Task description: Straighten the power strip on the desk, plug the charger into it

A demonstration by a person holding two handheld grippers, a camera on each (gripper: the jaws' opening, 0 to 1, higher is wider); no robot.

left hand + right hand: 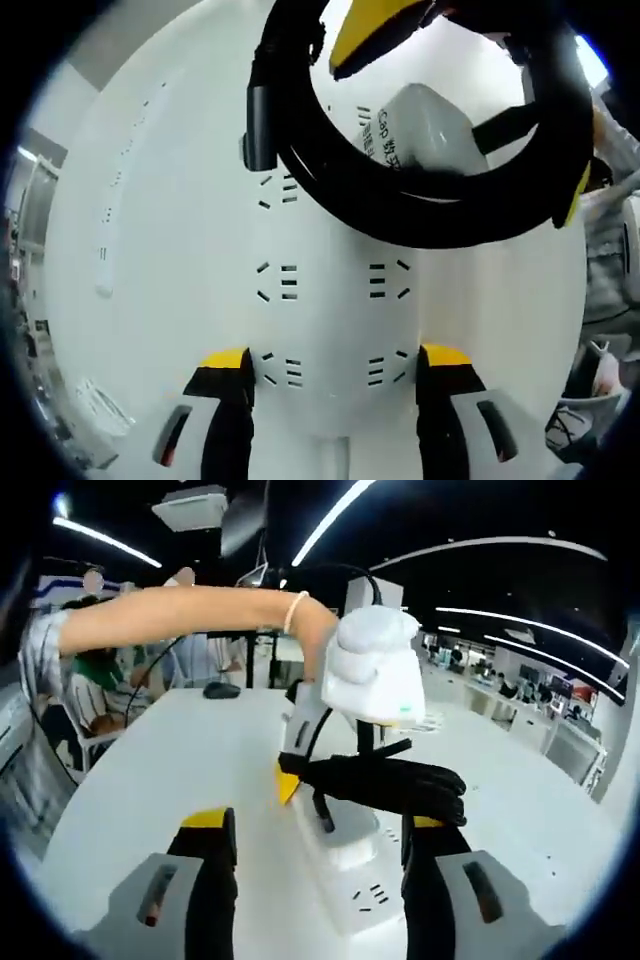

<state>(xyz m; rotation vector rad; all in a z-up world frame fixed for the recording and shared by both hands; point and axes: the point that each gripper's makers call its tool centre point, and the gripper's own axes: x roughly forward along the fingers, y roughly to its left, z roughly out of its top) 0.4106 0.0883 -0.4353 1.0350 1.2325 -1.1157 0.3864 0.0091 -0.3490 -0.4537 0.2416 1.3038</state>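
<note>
Left gripper view: left gripper (335, 372) has its jaws spread wide, one on each long side of the white power strip (330, 300), which lies flat on the white desk (150, 250). Beyond the fingertips, the white charger (430, 125) with its looped black cable (400, 205) sits over the strip's far sockets. Right gripper view: right gripper (318, 838) also wide, empty, strip between the tips, charger beyond them.

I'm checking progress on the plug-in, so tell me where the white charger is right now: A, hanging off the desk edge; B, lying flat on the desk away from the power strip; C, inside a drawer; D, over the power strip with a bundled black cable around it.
D: in the left gripper view the white charger sits over the power strip, ringed by the black cable.
</note>
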